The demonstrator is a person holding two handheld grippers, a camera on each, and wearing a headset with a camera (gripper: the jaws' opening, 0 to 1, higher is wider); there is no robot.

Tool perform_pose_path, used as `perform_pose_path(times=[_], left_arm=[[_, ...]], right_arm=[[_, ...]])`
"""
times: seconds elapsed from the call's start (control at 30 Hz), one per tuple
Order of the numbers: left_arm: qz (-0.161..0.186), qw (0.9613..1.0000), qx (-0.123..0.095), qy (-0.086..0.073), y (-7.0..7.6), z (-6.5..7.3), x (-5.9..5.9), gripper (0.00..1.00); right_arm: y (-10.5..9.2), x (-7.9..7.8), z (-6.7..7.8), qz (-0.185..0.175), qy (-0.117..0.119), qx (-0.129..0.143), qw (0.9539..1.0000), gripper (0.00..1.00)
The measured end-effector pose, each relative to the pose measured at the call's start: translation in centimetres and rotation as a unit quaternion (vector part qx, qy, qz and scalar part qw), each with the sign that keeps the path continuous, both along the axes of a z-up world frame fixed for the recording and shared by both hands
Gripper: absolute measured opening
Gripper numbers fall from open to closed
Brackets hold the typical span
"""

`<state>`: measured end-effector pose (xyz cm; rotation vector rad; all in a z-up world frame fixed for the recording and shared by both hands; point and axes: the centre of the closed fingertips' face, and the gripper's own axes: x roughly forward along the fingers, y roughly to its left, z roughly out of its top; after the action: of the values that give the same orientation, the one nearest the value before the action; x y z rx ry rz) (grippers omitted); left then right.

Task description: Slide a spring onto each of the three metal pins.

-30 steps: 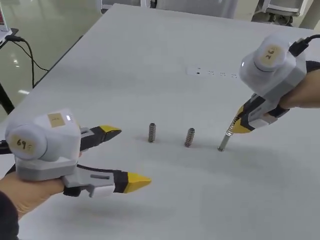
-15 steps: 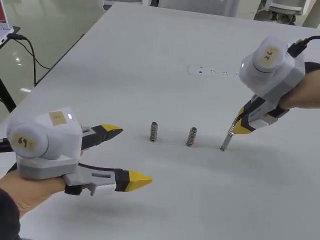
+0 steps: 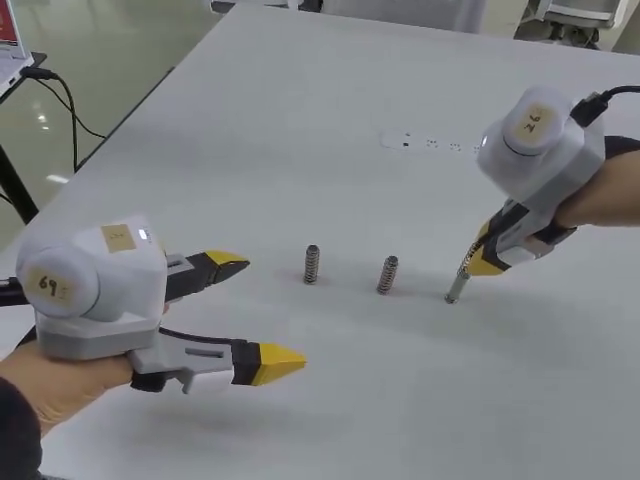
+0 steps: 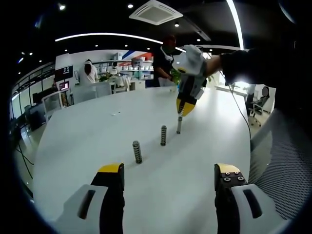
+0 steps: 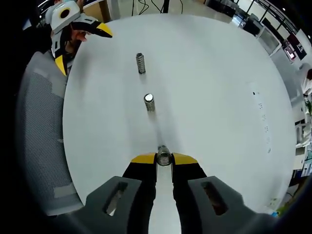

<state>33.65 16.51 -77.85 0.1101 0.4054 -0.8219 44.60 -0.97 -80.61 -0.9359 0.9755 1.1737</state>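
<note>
Three metal pins stand in a row on the white table. The left pin (image 3: 312, 264) and the middle pin (image 3: 388, 275) each carry a spring. The right pin (image 3: 455, 288) shows bare metal at its base; a spring (image 3: 466, 260) sits over its top, held by my right gripper (image 3: 481, 256), which is shut on it. From the right gripper's own camera the spring (image 5: 164, 157) is pinched between the yellow tips (image 5: 164, 159), with the other two pins (image 5: 149, 102) (image 5: 140, 63) beyond. My left gripper (image 3: 250, 315) hovers open at the front left, empty, with the pins (image 4: 137, 151) ahead of its jaws.
A flush socket strip (image 3: 430, 145) lies in the tabletop behind the pins. The table's left edge (image 3: 120, 115) drops to the floor, where a black cable (image 3: 60, 100) runs. People stand at far benches (image 4: 165, 63) in the left gripper view.
The right gripper has lowered a little along the right pin with the spring. The left gripper has held its place; the head camera has shifted slightly.
</note>
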Motion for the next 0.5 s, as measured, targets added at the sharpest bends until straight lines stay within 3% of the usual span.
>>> perform_pose_path(times=[0.5], left_arm=[[0.0, 1.0, 0.001, 0.003, -0.1, -0.1, 0.1, 0.74]], right_arm=[[-0.1, 0.1, -2.1, -0.017, 0.009, 0.002, 0.9998, 0.13]])
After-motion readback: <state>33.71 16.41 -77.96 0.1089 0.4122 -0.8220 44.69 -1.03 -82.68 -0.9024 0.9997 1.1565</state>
